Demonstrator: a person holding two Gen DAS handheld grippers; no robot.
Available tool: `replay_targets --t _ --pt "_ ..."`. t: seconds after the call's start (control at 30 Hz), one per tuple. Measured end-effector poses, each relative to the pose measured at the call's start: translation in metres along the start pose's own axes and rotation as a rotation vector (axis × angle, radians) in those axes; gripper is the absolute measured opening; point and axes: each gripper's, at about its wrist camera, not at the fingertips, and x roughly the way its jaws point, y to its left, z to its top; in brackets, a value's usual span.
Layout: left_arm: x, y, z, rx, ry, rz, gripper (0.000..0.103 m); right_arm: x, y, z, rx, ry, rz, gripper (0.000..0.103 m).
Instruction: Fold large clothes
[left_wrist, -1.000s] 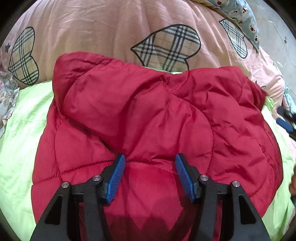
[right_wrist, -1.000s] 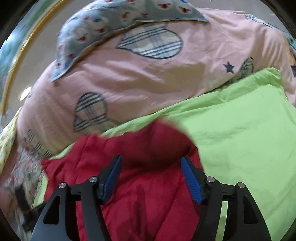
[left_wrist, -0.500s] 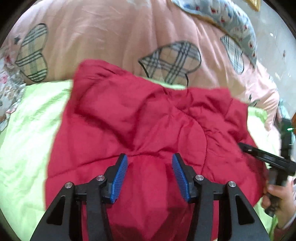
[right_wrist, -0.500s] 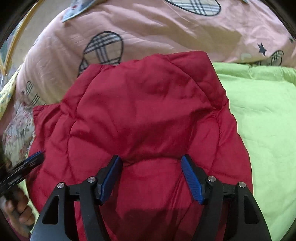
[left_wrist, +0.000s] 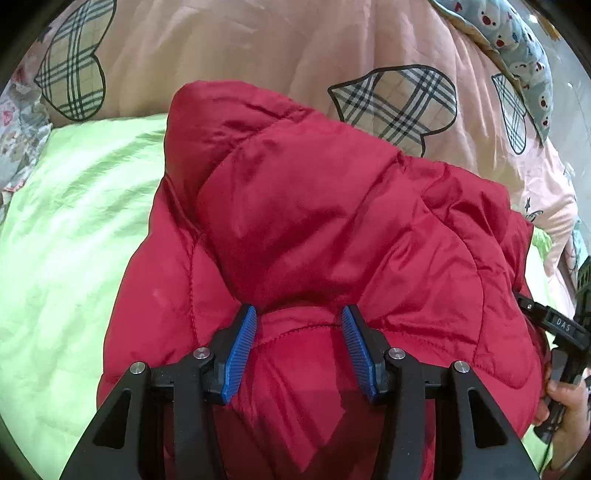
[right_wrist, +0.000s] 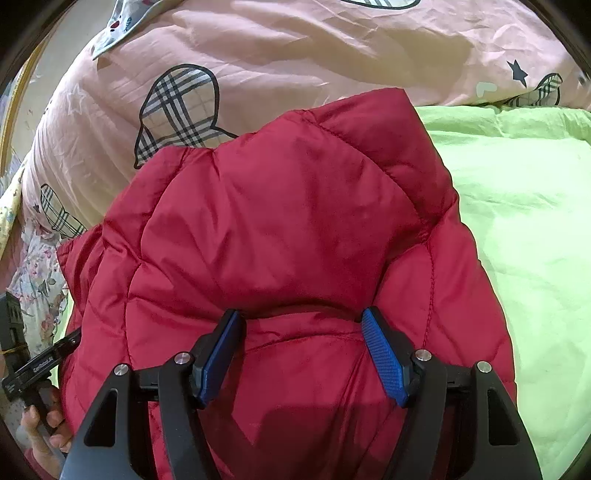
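Red quilted jacket (left_wrist: 317, 236) spread on lime-green bed sheet (left_wrist: 66, 229), collar end up against pink duvet (left_wrist: 258, 48) printed with plaid hearts. Left gripper (left_wrist: 298, 338) poised over near part of jacket, jaws parted to a medium gap, blue pads (left_wrist: 240, 350) either side of a raised ridge of red fabric; contact with cloth hard to judge. Narrower than a second ago, when same jaws stood noticeably wider over a flatter garment. Right gripper (right_wrist: 301, 349) likewise over jacket (right_wrist: 288, 229), jaws wide apart, blue pads (right_wrist: 384, 358) straddling a puffed panel, nothing pinched between them. Biggest change in right wrist view: a second ago only a blurred red edge low in frame and much green sheet (right_wrist: 524, 206) ahead, now jacket filling centre with stitched collar edge reaching pink duvet (right_wrist: 295, 55). In left wrist view, jacket now larger and nearer, its upper left corner standing higher against duvet. Newly in sight at right edge of left wrist view: other gripper's black handle and a hand (left_wrist: 569, 410) around it, absent a second ago, partly visible half a second ago. Blue patterned pillow (left_wrist: 517, 40) lying at upper right, atop duvet.
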Motion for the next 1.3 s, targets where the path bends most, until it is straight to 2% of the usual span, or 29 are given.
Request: replay_targets --t 0.13,0.3,0.43,0.73,0.87,1.1,1.3 --pt "-0.006 0.002 0.002 -0.002 -0.004 -0.007 0.049 -0.003 -0.003 -0.001 0.019 -0.017 0.016 0.070" --pt "-0.026 0.011 0.002 -0.038 -0.021 -0.063 0.050 -0.029 -0.013 -0.003 0.056 -0.035 0.078 0.069" --pt "-0.046 0.014 -0.001 -0.035 -0.042 -0.080 0.058 -0.051 -0.015 -0.007 0.055 -0.040 0.098 0.070" --pt "-0.091 0.032 -0.017 -0.048 -0.092 -0.100 0.072 -0.080 -0.036 -0.022 0.053 -0.052 0.083 0.070" --pt "-0.105 0.047 -0.021 -0.071 -0.109 -0.100 0.078 -0.092 -0.049 -0.025 0.064 -0.074 0.058 0.077" --pt "-0.103 0.081 -0.025 -0.160 -0.085 -0.134 0.085 -0.094 -0.078 -0.027 0.121 -0.073 0.043 0.085" --pt "-0.086 0.110 -0.026 -0.258 -0.053 -0.185 0.085 -0.074 -0.091 -0.031 0.180 -0.016 0.109 0.087"
